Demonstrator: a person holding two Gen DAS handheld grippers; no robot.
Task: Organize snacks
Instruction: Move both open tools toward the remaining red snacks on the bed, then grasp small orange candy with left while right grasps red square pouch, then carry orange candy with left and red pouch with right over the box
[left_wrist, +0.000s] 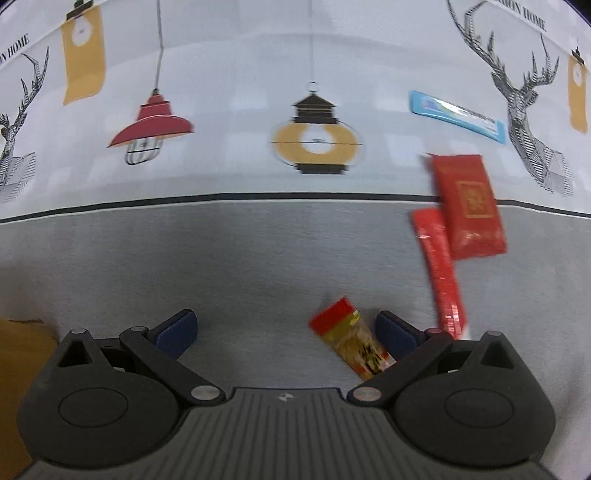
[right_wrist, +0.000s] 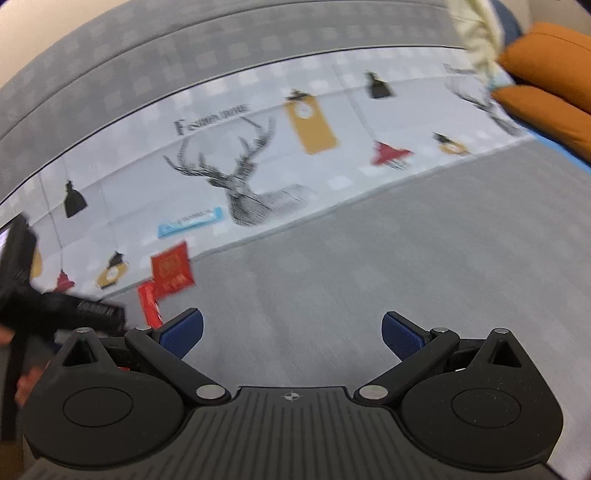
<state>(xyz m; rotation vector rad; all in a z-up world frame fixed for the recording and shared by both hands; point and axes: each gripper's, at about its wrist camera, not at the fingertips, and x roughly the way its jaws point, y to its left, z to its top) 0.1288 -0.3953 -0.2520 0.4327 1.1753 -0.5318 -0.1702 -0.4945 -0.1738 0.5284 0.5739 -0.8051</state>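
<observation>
Snack packets lie on a grey and patterned cloth (left_wrist: 258, 251). A red-and-gold packet (left_wrist: 351, 339) lies just inside the right finger of my open left gripper (left_wrist: 286, 328), with nothing gripped. A long red stick packet (left_wrist: 439, 273) and a flat red packet (left_wrist: 469, 206) lie further right; a blue bar (left_wrist: 458, 116) lies beyond them. My right gripper (right_wrist: 291, 332) is open over bare grey cloth. Its view shows the flat red packet (right_wrist: 171, 267), the red stick packet (right_wrist: 149, 304) and the blue bar (right_wrist: 190, 221) at left.
A brown cardboard box (left_wrist: 14, 354) sits at the left edge of the left wrist view. The left gripper's black body (right_wrist: 55, 310) and a hand (right_wrist: 26, 380) appear at the left of the right wrist view. Orange cushions (right_wrist: 550, 88) lie at upper right.
</observation>
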